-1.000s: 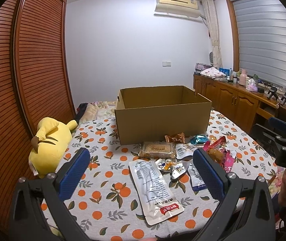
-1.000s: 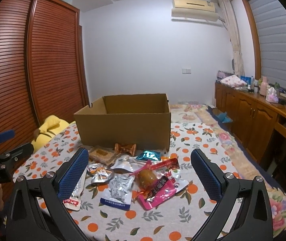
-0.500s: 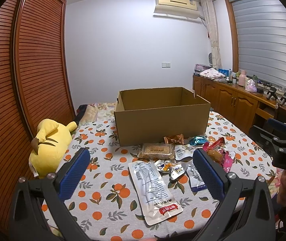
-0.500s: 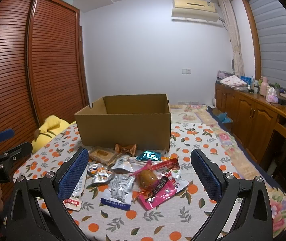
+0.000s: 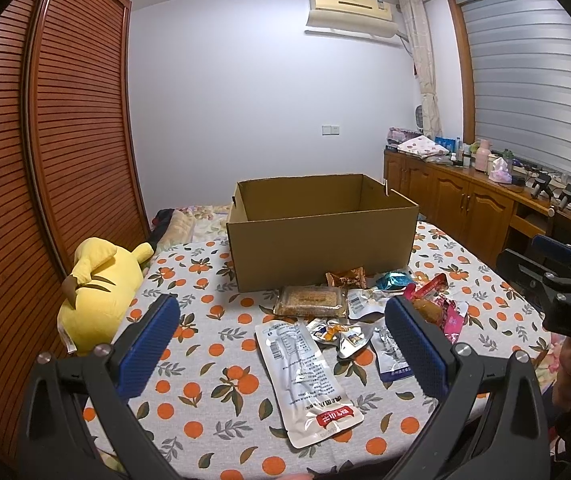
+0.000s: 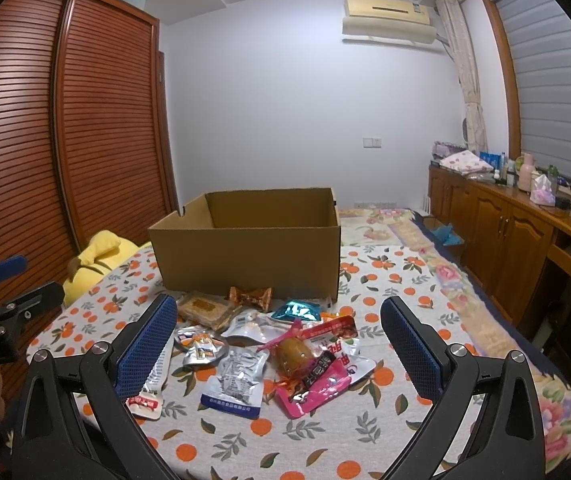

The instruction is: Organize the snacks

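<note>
Hovering above the near edge of the table (image 5: 213, 364), the left gripper (image 5: 281, 336) has its blue-padded fingers spread wide, nothing between them. Right gripper (image 6: 279, 338) likewise: fingers wide apart, empty, held over the near right part of the table.

Cardboard box (image 5: 321, 236) sits open-topped at the far centre of the orange-print cloth; interior looks empty, though its floor is not visible from either view.

Snack pile lies on the cloth just in front of the box's near wall:
- long white pouch (image 5: 307, 372), nearest, on the left of the pile, red label at its near end
- flat cracker pack (image 5: 311, 298), close to the box wall
- brown twist-wrapped sweet (image 6: 250, 297) and teal packet (image 6: 296, 311), beside each other near the box
- silver pouch with blue band (image 6: 236, 380), near centre
- pink packet (image 6: 315, 384), right of the silver pouch, overlapping other wrappers

Yellow plush toy (image 5: 97, 292) lies at the table's left edge, well apart from the snacks.
</note>
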`<state>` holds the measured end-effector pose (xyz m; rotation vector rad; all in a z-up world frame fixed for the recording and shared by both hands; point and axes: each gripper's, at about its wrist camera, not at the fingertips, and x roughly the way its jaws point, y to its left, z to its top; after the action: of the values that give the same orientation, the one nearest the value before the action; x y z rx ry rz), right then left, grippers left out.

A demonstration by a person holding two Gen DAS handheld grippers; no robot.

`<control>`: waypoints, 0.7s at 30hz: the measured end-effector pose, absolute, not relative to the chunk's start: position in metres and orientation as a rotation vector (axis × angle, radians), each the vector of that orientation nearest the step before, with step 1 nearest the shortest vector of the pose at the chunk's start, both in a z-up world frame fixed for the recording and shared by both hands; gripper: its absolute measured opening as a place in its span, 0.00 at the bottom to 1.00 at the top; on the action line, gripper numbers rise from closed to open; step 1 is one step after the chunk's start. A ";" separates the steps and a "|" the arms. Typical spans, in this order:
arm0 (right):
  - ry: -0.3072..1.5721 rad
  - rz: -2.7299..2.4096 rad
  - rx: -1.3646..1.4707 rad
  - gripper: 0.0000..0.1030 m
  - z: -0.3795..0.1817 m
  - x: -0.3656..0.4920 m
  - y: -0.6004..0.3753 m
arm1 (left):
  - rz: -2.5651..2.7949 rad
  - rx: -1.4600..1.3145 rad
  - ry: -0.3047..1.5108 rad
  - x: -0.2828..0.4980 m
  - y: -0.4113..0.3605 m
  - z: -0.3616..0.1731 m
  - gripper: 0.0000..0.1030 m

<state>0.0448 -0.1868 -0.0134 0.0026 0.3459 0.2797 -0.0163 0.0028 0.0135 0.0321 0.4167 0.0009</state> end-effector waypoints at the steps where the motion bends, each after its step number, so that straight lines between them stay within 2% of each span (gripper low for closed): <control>1: 0.346 0.279 0.004 1.00 -0.013 0.045 -0.187 | 0.002 0.033 0.419 -0.016 0.003 0.014 1.00; 11: 0.359 0.270 -0.003 1.00 -0.016 0.045 -0.189 | -0.009 0.025 0.441 -0.015 0.002 0.006 1.00; 21: 0.427 0.262 -0.016 1.00 -0.041 0.063 -0.202 | -0.037 -0.012 0.537 0.006 0.013 -0.028 1.00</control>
<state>0.0631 -0.2018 -0.0406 -0.0162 0.4269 0.2616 0.0055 0.0125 -0.0284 -0.0124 0.5369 -0.0368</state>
